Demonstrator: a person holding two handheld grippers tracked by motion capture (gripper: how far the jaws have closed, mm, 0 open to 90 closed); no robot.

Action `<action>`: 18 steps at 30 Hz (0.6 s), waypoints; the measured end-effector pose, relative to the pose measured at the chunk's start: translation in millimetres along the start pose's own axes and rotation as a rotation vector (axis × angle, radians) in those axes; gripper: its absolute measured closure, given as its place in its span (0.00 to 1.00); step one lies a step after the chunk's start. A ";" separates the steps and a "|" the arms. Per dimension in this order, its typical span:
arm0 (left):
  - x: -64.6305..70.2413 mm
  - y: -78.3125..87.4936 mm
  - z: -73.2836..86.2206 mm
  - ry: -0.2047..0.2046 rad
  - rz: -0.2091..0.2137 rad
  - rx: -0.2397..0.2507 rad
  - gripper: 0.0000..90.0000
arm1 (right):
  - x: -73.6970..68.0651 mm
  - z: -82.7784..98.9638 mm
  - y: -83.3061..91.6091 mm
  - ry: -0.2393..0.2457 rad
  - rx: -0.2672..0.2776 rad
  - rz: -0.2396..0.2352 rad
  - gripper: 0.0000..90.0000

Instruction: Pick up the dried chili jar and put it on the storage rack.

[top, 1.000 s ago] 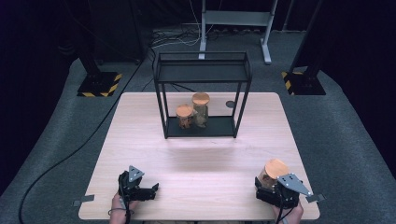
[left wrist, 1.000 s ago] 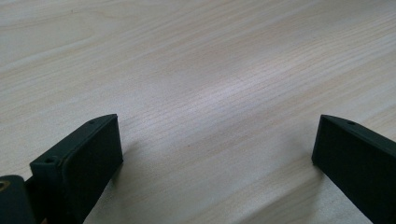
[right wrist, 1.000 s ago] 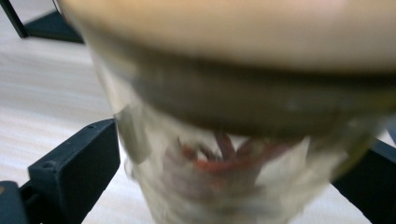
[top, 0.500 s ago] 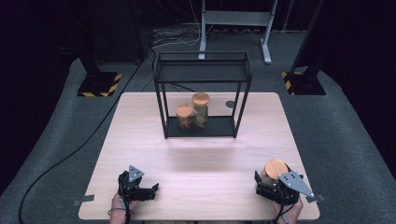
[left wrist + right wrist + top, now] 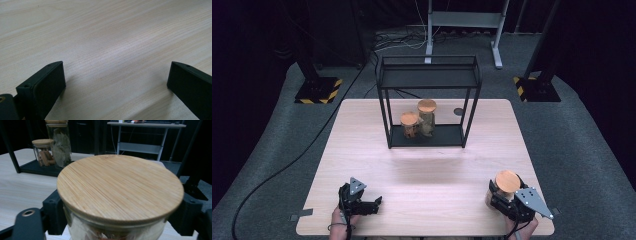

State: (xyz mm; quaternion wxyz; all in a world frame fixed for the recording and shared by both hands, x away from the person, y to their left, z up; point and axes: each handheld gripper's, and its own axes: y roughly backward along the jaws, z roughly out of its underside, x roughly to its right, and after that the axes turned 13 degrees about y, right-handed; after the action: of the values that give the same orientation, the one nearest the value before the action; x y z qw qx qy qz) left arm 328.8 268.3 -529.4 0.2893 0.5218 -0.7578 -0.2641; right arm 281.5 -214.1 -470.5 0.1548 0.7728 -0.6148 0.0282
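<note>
1. The right gripper [image 5: 506,197] sits at the near right corner of the wooden table [image 5: 427,165], its jaws pinching a glass jar [image 5: 507,186] with a round bamboo lid [image 5: 120,186].
2. In the right gripper view the lid covers most of the jar; only a strip of glass shows beneath it, with pale and reddish contents too cut off to identify.
3. The left gripper [image 5: 371,204] rests low at the near left edge, jaws spread wide with bare table [image 5: 112,50] between them.
4. Only parts of the person's hands show at the bottom edge of the high view, behind each gripper.
5. A black wire shelf [image 5: 428,100] stands at the far middle of the table.
6. On its bottom tier stand a short jar [image 5: 410,125] and, just beside it, a tall jar [image 5: 427,117], both with bamboo lids.
7. From the right gripper view the tall jar [image 5: 59,145] holds greenish leaves, its lid cropped by the frame; the short jar [image 5: 44,152] holds brown sticks.
8. A small dark round spot [image 5: 458,111] lies on the table behind the shelf; what it is cannot be made out.
</note>
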 end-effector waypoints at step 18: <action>0.0 0.0 0.0 0.000 0.000 0.000 0.01 | -5.2 -0.9 0.8 0.010 0.023 0.013 0.27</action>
State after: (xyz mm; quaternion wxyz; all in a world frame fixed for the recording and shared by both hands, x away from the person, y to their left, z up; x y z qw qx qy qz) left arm 328.9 268.3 -529.4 0.2894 0.5217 -0.7578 -0.2642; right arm 279.6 -209.2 -470.7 0.1488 0.7703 -0.6187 0.0400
